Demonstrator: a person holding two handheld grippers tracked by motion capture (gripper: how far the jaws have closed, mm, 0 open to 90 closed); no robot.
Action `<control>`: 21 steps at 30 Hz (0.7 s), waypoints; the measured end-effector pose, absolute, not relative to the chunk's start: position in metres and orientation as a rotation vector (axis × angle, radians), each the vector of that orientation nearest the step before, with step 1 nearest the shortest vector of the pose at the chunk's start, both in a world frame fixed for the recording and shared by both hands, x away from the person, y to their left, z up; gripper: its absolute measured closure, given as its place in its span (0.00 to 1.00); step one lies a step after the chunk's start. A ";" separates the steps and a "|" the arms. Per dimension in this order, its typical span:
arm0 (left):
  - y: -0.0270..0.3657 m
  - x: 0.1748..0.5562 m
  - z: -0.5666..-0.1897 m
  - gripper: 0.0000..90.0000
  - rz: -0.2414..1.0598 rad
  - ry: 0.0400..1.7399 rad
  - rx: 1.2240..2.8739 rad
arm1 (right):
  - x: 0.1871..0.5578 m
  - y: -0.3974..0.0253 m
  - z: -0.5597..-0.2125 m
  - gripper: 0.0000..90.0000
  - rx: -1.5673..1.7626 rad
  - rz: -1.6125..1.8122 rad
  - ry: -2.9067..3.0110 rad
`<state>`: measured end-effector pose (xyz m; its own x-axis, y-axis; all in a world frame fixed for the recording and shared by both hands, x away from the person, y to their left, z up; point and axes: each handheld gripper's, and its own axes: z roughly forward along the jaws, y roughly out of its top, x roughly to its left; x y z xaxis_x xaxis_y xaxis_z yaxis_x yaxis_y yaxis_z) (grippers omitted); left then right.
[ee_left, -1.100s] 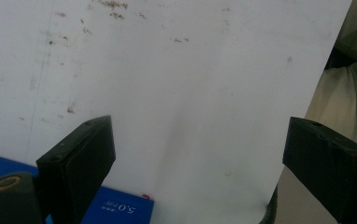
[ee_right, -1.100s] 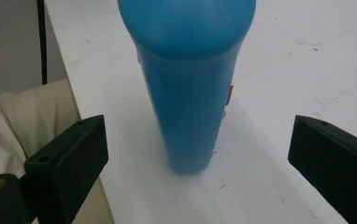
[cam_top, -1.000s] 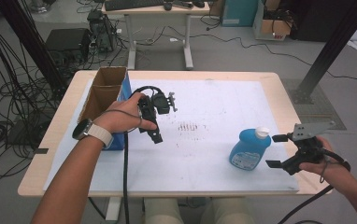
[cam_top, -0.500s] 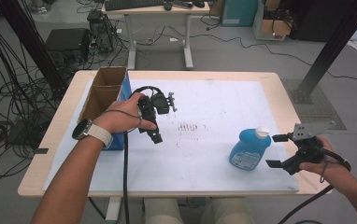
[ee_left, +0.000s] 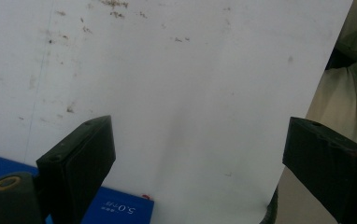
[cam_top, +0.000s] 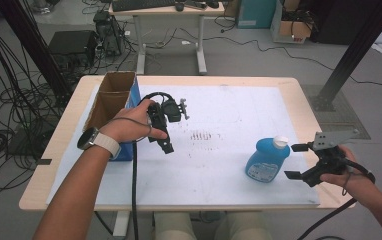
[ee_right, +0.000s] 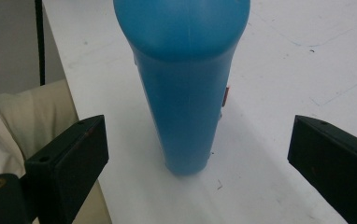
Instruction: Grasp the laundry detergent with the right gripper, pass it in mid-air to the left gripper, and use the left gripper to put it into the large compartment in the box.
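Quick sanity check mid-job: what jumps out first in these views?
The blue bottle with its white cap stands upright near the table's front right, and the right gripper sits open just beside it, jaws lined up on it but not touching. At the left, the left gripper hangs open over the white sheet, next to an open cardboard box at the table's left edge.

A cardboard box (cam_top: 110,97) with a blue side stands on the white table (cam_top: 239,107)'s left edge.

The table (cam_top: 299,90) bears a white sheet (cam_top: 239,115), blue bottle (cam_top: 265,159) and cardboard box (cam_top: 110,97).
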<state>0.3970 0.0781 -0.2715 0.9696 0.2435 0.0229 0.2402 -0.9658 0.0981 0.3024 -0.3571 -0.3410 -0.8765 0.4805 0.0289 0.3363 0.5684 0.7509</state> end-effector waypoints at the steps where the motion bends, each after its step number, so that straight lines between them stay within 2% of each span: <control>1: 0.078 0.397 -0.272 0.11 0.053 0.373 3.023 | 0.302 -0.357 -0.341 0.06 0.689 1.198 2.620; 21: 0.078 0.397 -0.273 0.11 0.039 0.375 3.019 | 0.303 -0.357 -0.342 0.06 0.685 1.195 2.625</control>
<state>0.3973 0.0783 -0.2729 0.9693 0.2455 0.0135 0.2430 -0.9648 0.1009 0.3028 -0.3569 -0.3421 -0.8784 0.4771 0.0292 0.3353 0.5717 0.7488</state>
